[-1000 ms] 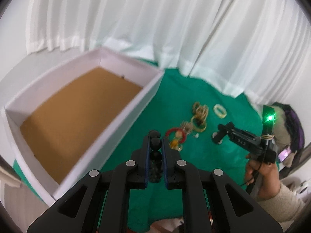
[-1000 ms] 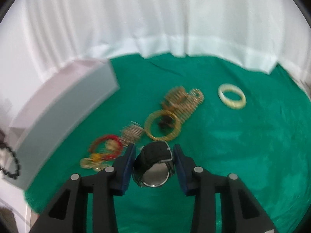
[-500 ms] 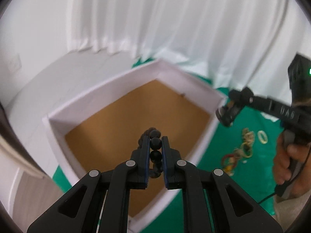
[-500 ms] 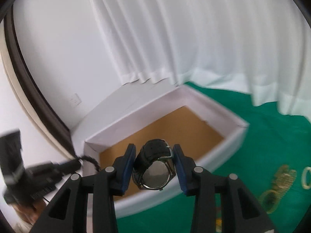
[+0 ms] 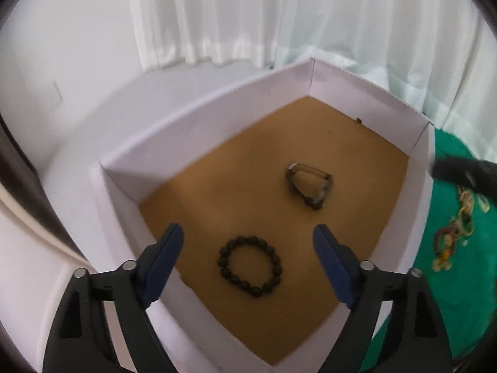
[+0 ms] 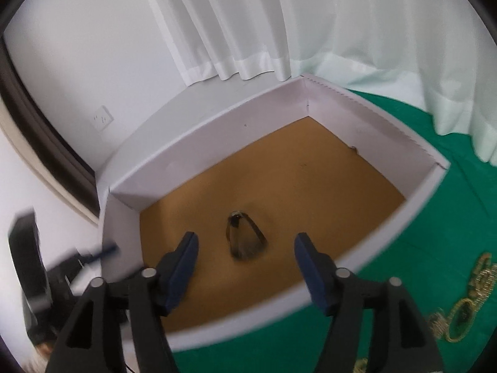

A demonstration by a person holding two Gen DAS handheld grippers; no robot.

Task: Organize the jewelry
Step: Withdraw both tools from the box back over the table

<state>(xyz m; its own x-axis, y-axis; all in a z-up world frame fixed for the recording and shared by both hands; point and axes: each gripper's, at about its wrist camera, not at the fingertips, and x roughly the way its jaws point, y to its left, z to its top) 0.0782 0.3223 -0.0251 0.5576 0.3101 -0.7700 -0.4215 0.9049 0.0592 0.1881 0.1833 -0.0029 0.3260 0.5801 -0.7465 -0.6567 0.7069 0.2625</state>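
Dropped into white box [image 5: 236,99], tan floor.
Left gripper [image 5: 248,242] and right gripper [image 6: 245,248] just spread, released: black bead bracelet [image 5: 250,265] flat, watch [image 6: 245,239] blurred.

The left gripper [image 5: 248,242] points steeply downward; its jaws have just been opening and stand wide apart, with nothing pressed between the blue pads [image 5: 163,261]. The right gripper [image 6: 245,250] is pitched down at a similar angle; its jaws have also just been opening, and its pads [image 6: 180,272] grip nothing. Each gripper appears blurred at the edge of the other's view.
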